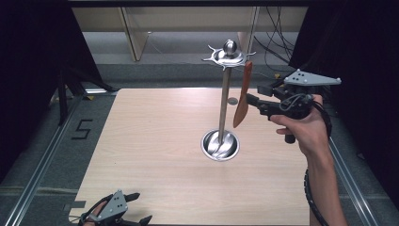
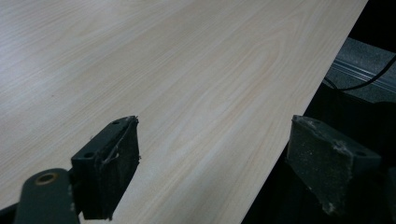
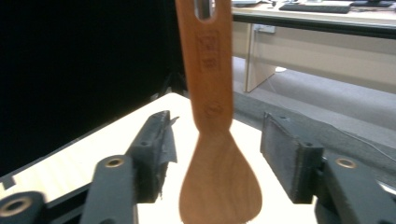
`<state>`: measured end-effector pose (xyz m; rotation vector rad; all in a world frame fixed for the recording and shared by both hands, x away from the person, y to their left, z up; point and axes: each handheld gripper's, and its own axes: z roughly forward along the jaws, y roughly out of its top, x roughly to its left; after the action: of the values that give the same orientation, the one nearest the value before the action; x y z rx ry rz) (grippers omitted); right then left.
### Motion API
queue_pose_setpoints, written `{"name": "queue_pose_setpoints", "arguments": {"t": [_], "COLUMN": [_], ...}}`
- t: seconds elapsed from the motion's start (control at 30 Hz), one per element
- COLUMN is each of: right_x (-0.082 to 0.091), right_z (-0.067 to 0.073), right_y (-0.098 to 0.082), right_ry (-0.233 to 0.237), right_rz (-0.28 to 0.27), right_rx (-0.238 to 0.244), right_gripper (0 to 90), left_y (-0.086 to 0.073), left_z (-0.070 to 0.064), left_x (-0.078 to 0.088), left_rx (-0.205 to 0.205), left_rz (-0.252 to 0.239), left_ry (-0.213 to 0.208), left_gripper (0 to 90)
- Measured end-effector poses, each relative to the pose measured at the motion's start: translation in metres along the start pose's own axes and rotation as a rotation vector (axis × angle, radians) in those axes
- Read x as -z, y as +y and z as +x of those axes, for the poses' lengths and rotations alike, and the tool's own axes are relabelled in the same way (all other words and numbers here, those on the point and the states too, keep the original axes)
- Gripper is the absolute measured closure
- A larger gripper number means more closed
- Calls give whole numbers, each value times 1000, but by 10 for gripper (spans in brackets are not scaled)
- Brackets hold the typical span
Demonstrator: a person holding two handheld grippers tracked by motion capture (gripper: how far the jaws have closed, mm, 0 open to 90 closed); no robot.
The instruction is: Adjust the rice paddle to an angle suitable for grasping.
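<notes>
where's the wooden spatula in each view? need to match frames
High view: wooden spatula hangs from the metal stand, right of its pole, at the right gripper.
Right gripper view: wooden spatula centre frame, between the open jaws, pads apart from it.
Left gripper view: not in it.
Shared landmark: the light wood table.

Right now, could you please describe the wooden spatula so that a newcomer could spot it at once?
Find the steel stand rising from the table. From its top ring hangs the wooden spatula, blade down, between the open right gripper. It is the only reddish-brown wooden thing there.
</notes>
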<state>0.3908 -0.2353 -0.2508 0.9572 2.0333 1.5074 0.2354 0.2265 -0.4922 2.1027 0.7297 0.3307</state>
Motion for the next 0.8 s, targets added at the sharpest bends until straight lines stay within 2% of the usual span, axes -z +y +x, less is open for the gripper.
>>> {"name": "queue_pose_setpoints", "arguments": {"t": [0.1,0.13,0.17,0.2,0.23,0.27,0.4,0.5,0.53,0.6,0.7,0.73,0.77,0.8], "right_x": [4,7,9,11,13,14,20,23,24,27,29,32,32,34], "right_z": [0,1,0,2,2,2,3,3,2,3,3,3,3,2], "right_y": [-4,-8,-9,-12,-14,-16,-25,-33,-35,-41,-48,-56,-56,-64], "right_ry": [-5,8,-3,6,-5,5,-1,2,-10,-6,13,12,12,11], "right_rz": [-10,-7,-14,-2,-16,-10,-22,-12,-18,-4,-13,-8,-8,-5], "right_rx": [5,-14,18,-14,-3,-3,-1,18,31,16,2,-4,-4,-16], "right_gripper": [414,398,395,391,387,384,375,370,369,368,368,367,367,366], "left_y": [0,0,0,0,0,0,0,0,0,0,0,0,0,0], "left_z": [-1,-1,-1,-1,-1,-1,-1,-1,-1,-1,-1,1,1,-1], "left_x": [-1,0,-1,-1,-1,-1,0,-1,-1,-1,-1,-1,-1,-1], "left_rx": [19,17,17,16,16,15,18,17,18,18,21,-7,-7,20], "left_rz": [-14,-7,-12,-10,-11,-6,-7,-11,-10,-12,-13,-13,-13,-8], "left_ry": [-6,-8,-10,-10,-9,-8,-8,-10,-8,-9,-10,-11,-11,-8], "left_gripper": [163,163,163,163,164,163,163,163,163,163,163,163,163,163]}}
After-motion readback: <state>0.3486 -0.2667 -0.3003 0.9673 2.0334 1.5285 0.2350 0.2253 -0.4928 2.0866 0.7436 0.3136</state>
